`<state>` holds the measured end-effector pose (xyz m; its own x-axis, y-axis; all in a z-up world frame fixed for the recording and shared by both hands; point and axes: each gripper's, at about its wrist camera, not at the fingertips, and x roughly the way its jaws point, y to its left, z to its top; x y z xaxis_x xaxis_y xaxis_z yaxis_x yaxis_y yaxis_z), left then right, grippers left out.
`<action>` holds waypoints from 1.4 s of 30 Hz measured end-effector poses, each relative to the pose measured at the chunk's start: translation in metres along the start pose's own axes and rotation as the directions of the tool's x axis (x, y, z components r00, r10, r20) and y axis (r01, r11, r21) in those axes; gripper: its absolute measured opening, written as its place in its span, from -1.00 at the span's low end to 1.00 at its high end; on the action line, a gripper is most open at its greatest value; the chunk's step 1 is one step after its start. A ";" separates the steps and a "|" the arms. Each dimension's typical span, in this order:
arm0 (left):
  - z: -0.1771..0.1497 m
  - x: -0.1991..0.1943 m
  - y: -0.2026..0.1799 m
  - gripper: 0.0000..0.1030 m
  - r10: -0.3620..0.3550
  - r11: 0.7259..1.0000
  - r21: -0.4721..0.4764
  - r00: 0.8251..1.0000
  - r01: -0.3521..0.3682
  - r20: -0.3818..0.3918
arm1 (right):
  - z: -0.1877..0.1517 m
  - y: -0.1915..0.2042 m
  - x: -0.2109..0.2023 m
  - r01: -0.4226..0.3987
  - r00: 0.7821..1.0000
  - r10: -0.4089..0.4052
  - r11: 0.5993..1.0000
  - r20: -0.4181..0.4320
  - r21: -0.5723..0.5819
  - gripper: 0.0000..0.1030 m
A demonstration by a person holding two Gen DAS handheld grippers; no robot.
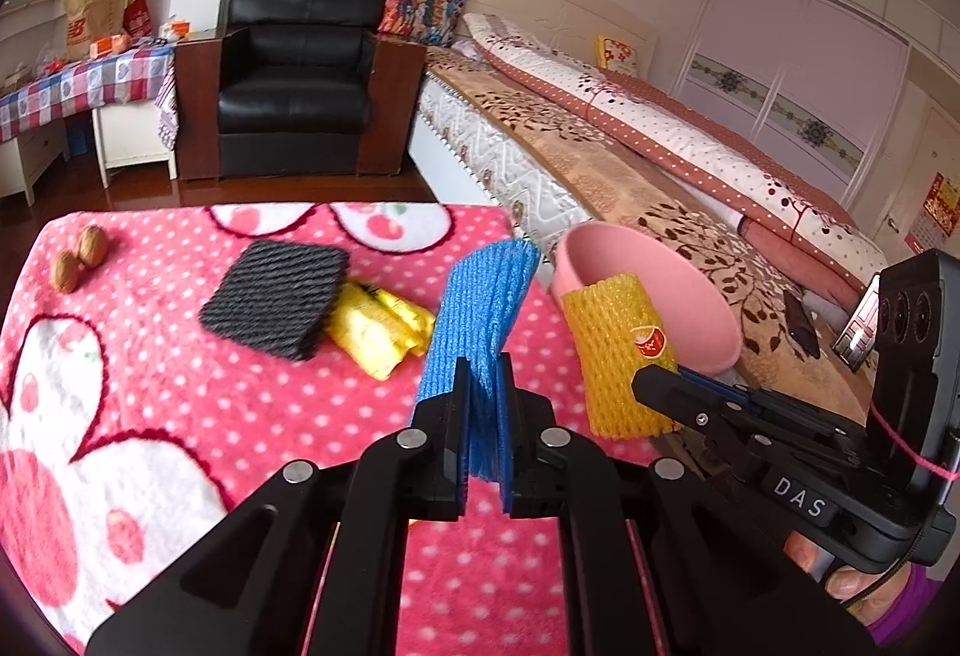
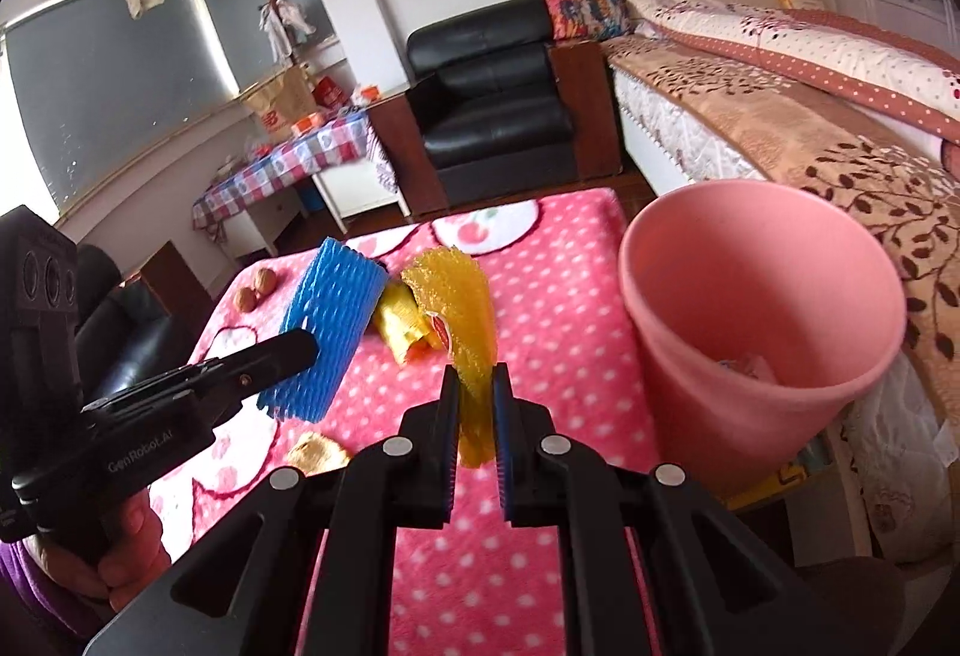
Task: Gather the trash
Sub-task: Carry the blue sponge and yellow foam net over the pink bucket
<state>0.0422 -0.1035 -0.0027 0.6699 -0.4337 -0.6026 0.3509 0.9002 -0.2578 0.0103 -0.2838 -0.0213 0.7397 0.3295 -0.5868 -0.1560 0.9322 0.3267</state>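
Note:
My left gripper is shut on a blue foam net sleeve, held up above the pink dotted blanket. My right gripper is shut on a yellow foam net sleeve with a red sticker, lifted beside the blue foam net sleeve. In the left wrist view the yellow foam net sleeve hangs in front of the pink bin. The pink bin stands at the table's right edge with some scraps inside. A black foam net sleeve and gold wrappers lie on the blanket.
Two walnuts sit at the blanket's far left corner. Another gold scrap lies near the front. A bed runs along the right, a black armchair stands behind the table, and a checked-cloth side table is at the far left.

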 end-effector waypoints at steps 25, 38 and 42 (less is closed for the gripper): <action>0.038 0.086 -0.104 -0.86 -0.104 0.984 0.143 0.995 0.102 0.008 | 0.032 -0.100 -0.022 0.198 0.969 -0.209 0.976 0.130 0.095 -0.80; 0.037 0.137 -0.134 -0.86 -0.064 0.979 0.190 0.998 0.068 -0.028 | 0.027 -0.145 0.001 0.257 0.959 -0.270 0.957 0.090 0.139 -0.80; 0.036 0.148 -0.141 -0.86 -0.046 0.977 0.204 0.998 0.054 -0.041 | 0.026 -0.152 0.010 0.265 0.958 -0.276 0.954 0.072 0.139 -0.80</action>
<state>0.1153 -0.2959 -0.0285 0.6253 -0.4730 -0.6207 0.5126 0.8487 -0.1303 0.0584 -0.4267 -0.0574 0.7992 0.0472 -0.5991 0.1380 0.9559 0.2593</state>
